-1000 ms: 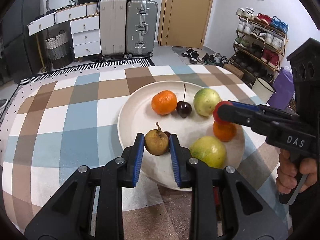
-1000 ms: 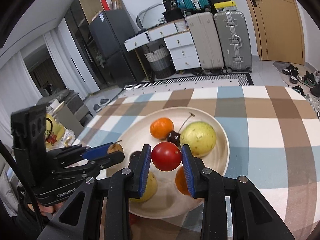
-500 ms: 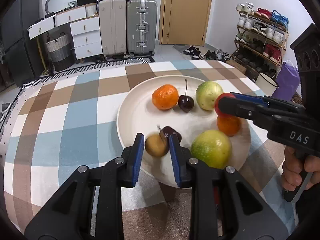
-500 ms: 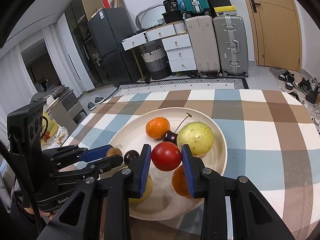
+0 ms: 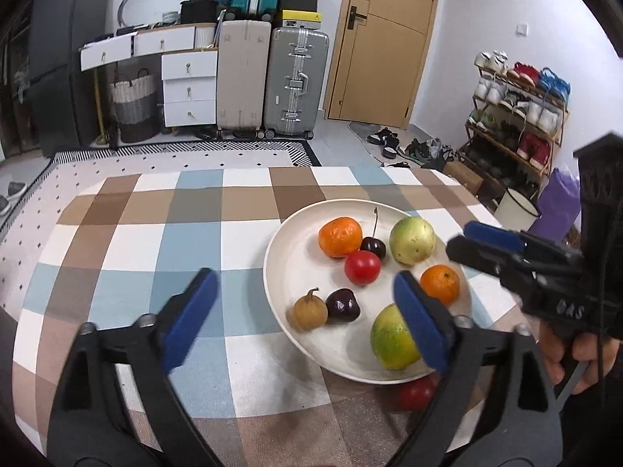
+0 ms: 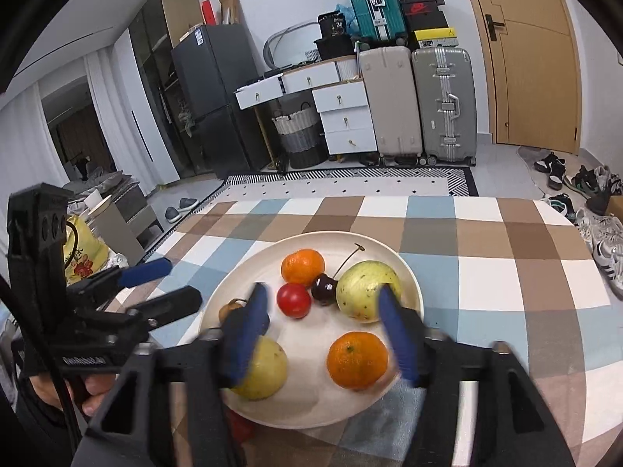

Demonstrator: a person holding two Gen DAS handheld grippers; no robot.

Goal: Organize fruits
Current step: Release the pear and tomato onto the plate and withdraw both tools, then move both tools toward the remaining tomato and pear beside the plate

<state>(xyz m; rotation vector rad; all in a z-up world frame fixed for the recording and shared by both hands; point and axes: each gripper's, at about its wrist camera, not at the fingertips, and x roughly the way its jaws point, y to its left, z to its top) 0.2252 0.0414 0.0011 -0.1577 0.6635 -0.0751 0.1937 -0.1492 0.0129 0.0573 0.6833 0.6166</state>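
A cream plate (image 5: 296,249) (image 6: 405,268) holds several fruits: two oranges (image 5: 339,236) (image 5: 440,283), a cherry (image 5: 373,247), a red tomato (image 5: 362,267) (image 6: 294,299), a brown fruit (image 5: 309,313), a dark plum (image 5: 342,305) and two green-yellow fruits (image 5: 412,240) (image 5: 391,337). My left gripper (image 5: 307,321) is open and empty, above the plate's near left edge. My right gripper (image 6: 325,332) is open and empty above the plate; it also shows at the right of the left wrist view (image 5: 479,243). Another red fruit (image 5: 416,393) lies on the table partly under the plate's near rim.
The plate sits on a checked tablecloth (image 5: 155,233) on a round table. Behind stand suitcases (image 5: 296,81), white drawers (image 5: 189,85) and a door (image 5: 385,39); a shoe rack (image 5: 518,116) is at the right.
Both grippers have opened and drawn back. The left let go of the brown fruit, the right let go of the red tomato; both fruits now lie on the plate.
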